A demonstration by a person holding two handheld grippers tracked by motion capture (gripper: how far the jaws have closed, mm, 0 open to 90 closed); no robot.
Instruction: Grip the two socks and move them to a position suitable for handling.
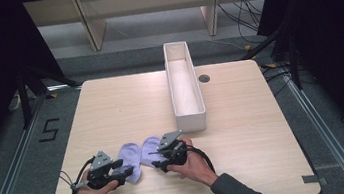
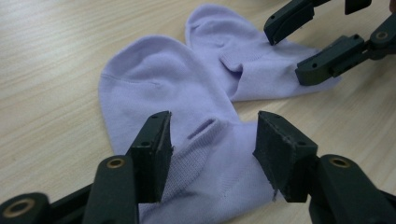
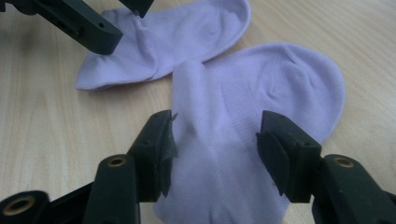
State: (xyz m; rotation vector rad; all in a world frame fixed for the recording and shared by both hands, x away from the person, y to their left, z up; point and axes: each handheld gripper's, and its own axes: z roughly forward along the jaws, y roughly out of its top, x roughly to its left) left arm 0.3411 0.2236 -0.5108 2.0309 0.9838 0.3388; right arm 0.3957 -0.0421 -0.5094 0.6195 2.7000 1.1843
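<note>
Two pale lilac socks lie flat on a light wooden worktop (image 1: 243,118), near its front edge, side by side and touching at the middle. In the high view, the left sock (image 1: 129,155) sits at about 7 o'clock from the worktop's centre and the right sock (image 1: 149,149) just beside it at 6 o'clock. A person's left hand holds the left gripper (image 1: 128,172) at the left sock's near end, jaws pointing toward 3 o'clock. The right hand holds the right gripper (image 1: 156,159) at the right sock's near end, jaws pointing toward 9 o'clock, so the two grippers face each other across the pair. In the left gripper view, the left gripper (image 2: 212,144) has its jaws partly open, one on either side of the sock's cuff end (image 2: 205,154), which lies between them; the pads do not press on the fabric. In the right gripper view, the right gripper (image 3: 215,149) is likewise partly open, straddling the cuff end of its sock (image 3: 233,140) without pinching it. A long, narrow white box (image 1: 189,117) stands open at 12 o'clock from the socks, well apart from them.
</note>
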